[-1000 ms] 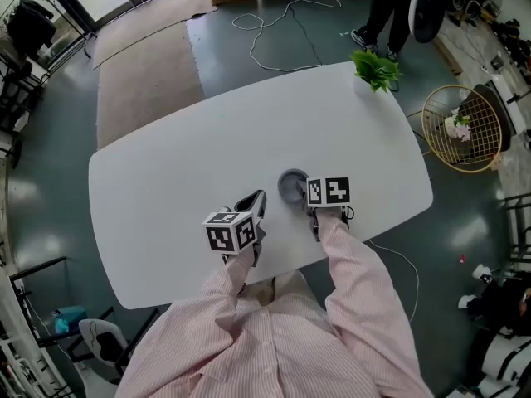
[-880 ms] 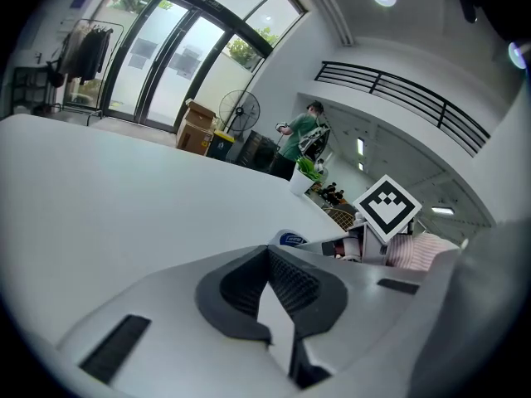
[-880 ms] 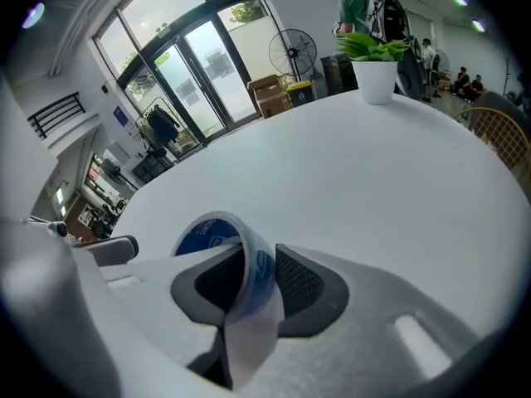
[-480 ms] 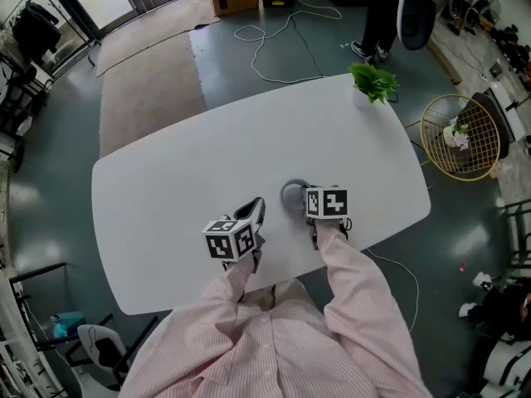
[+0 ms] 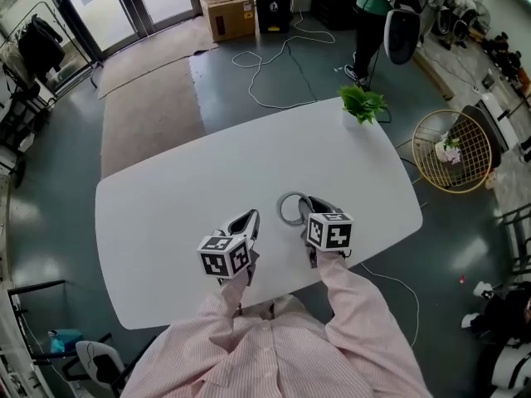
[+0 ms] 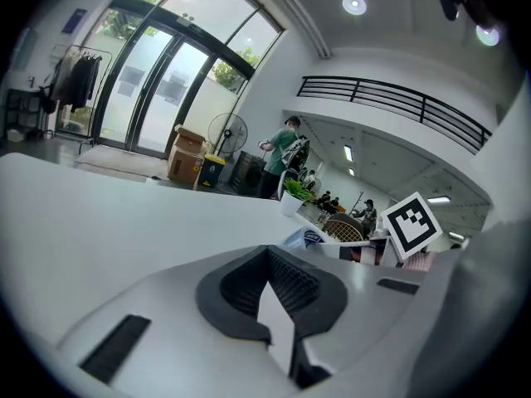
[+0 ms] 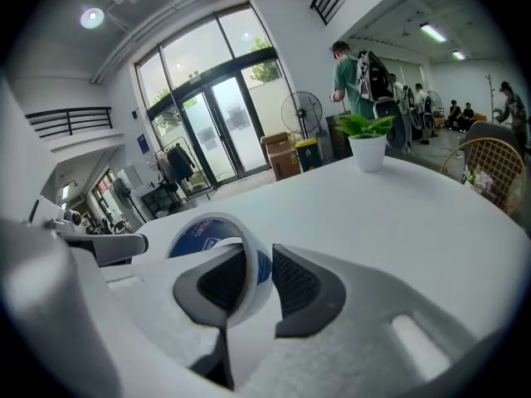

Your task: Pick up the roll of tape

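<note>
**Item:** roll of tape (image 7: 207,232). It stands on edge over the near half of the white table (image 5: 207,164), just inside the table's near edge and a little right of its middle. The blue-printed inner face is turned toward the right gripper view.

**Holder:** right gripper (image 7: 253,264). Its jaws are clenched on the roll's wall, one pad inside the ring and one outside.

**Other tool:** left gripper (image 6: 267,255). Its jaws are pressed together with nothing between them. It is held over the table's near edge, left of the roll and apart from it.

**Task status (judged):**
- The grasp is made and looks secure.
- The head view shows the ring tipped up ahead of the right gripper, which suggests it is carried.
- No view shows the roll's underside or a gap beneath it, so it is not settled whether the roll has cleared the table.
- If it rests on the top, only the raise is left. If it hangs clear, the task's demand is met.

**Hidden or unclear:**
- The roll's lower rim is hidden behind the right gripper's pads.
- The print on the inner face is too small to read.
- The left gripper view shows only a sliver of the roll past that gripper's own body.
- Both hands are covered by the marker cubes, and only the striped sleeves (image 5: 357,305) show.
- A potted plant (image 5: 358,104) stands at the table's far right corner.
- A person in green (image 5: 373,7) beyond that corner is cut off by the picture's top edge.
</note>
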